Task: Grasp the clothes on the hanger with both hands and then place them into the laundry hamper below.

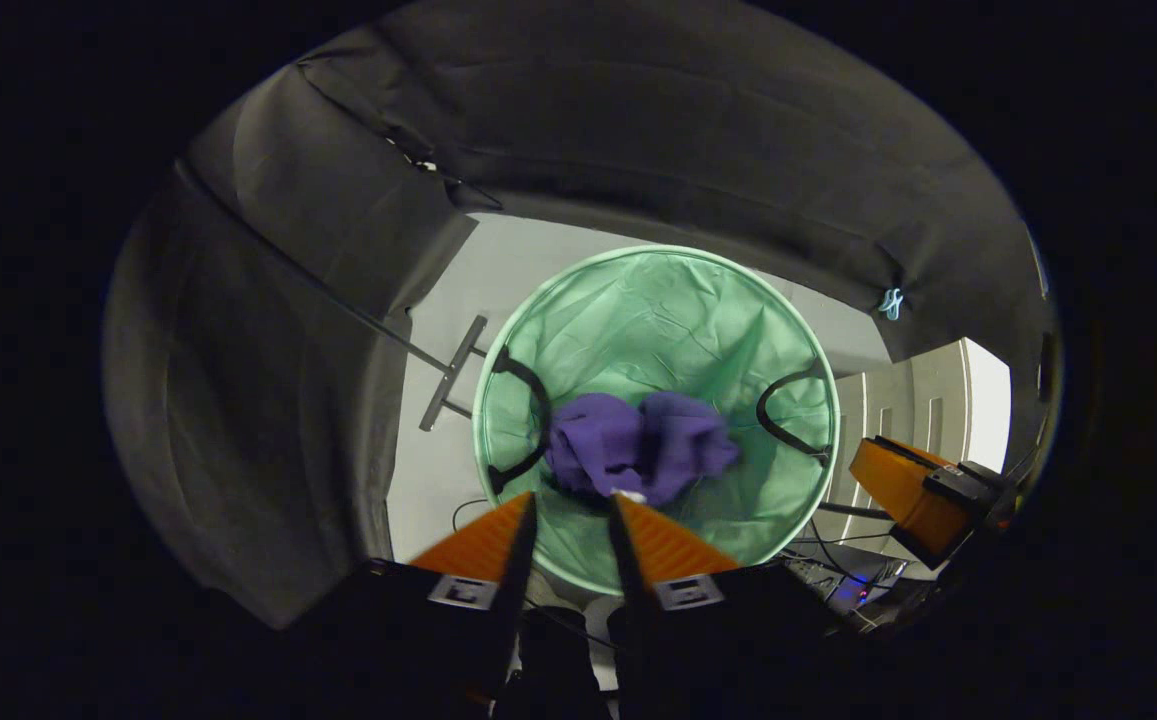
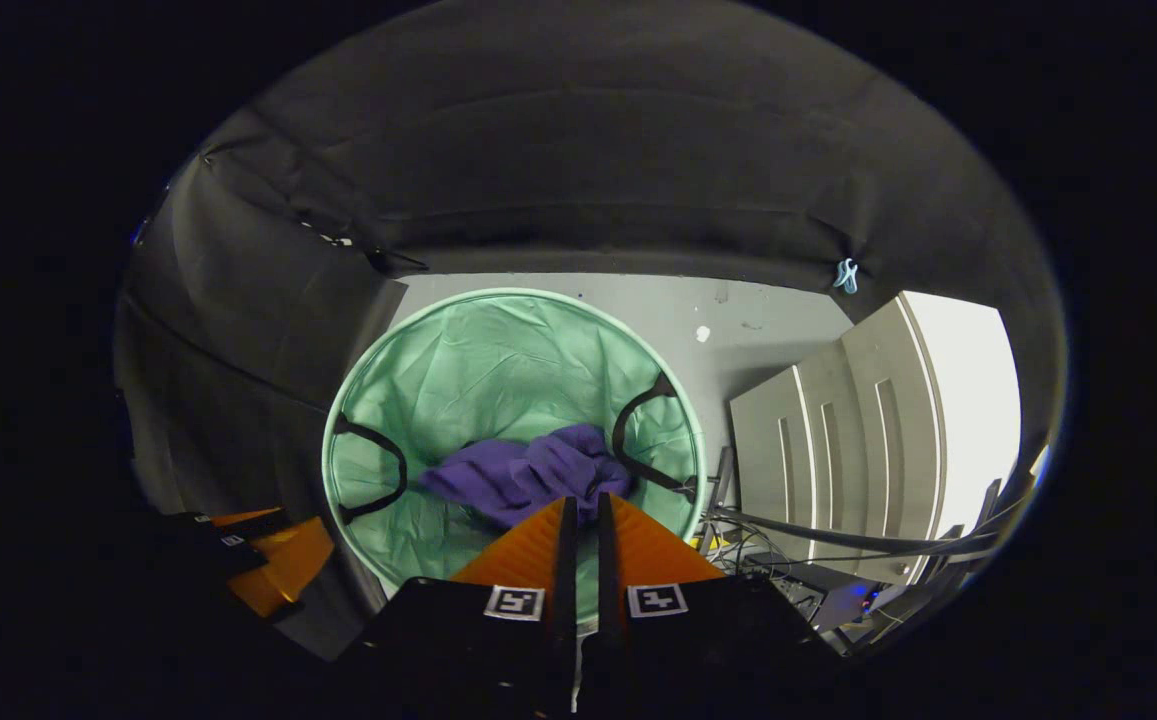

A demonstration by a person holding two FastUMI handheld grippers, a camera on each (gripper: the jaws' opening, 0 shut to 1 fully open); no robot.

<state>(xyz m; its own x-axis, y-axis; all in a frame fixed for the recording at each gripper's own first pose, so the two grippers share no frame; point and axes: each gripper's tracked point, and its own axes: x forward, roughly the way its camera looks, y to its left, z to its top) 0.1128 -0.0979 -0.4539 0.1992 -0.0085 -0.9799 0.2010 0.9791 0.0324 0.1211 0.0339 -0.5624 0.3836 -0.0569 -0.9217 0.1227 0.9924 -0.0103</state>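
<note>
**Purple garment over hamper, both grippers above it**

Above the hamper mouth, the left gripper [image 1: 572, 497] had its orange fingers apart with a clear gap; whether they pinched the cloth edge at the tips, cannot tell. The right gripper [image 2: 579, 500] had its fingers nearly together, only a thin slit between; grip on cloth not clear. The purple clothes [image 1: 638, 445] sat bunched inside the green laundry hamper [image 1: 658, 300], near its close side, between the two black handles [image 1: 528, 420]. Hamper rim was round and open, with free room on the far half. The garment's lower part was hidden by fingers. Beyond: grey floor [image 2: 738, 330], a metal stand foot [image 1: 453, 372], white cabinet [image 2: 868, 430], cables [image 2: 818, 540] by the hamper's side.
</note>
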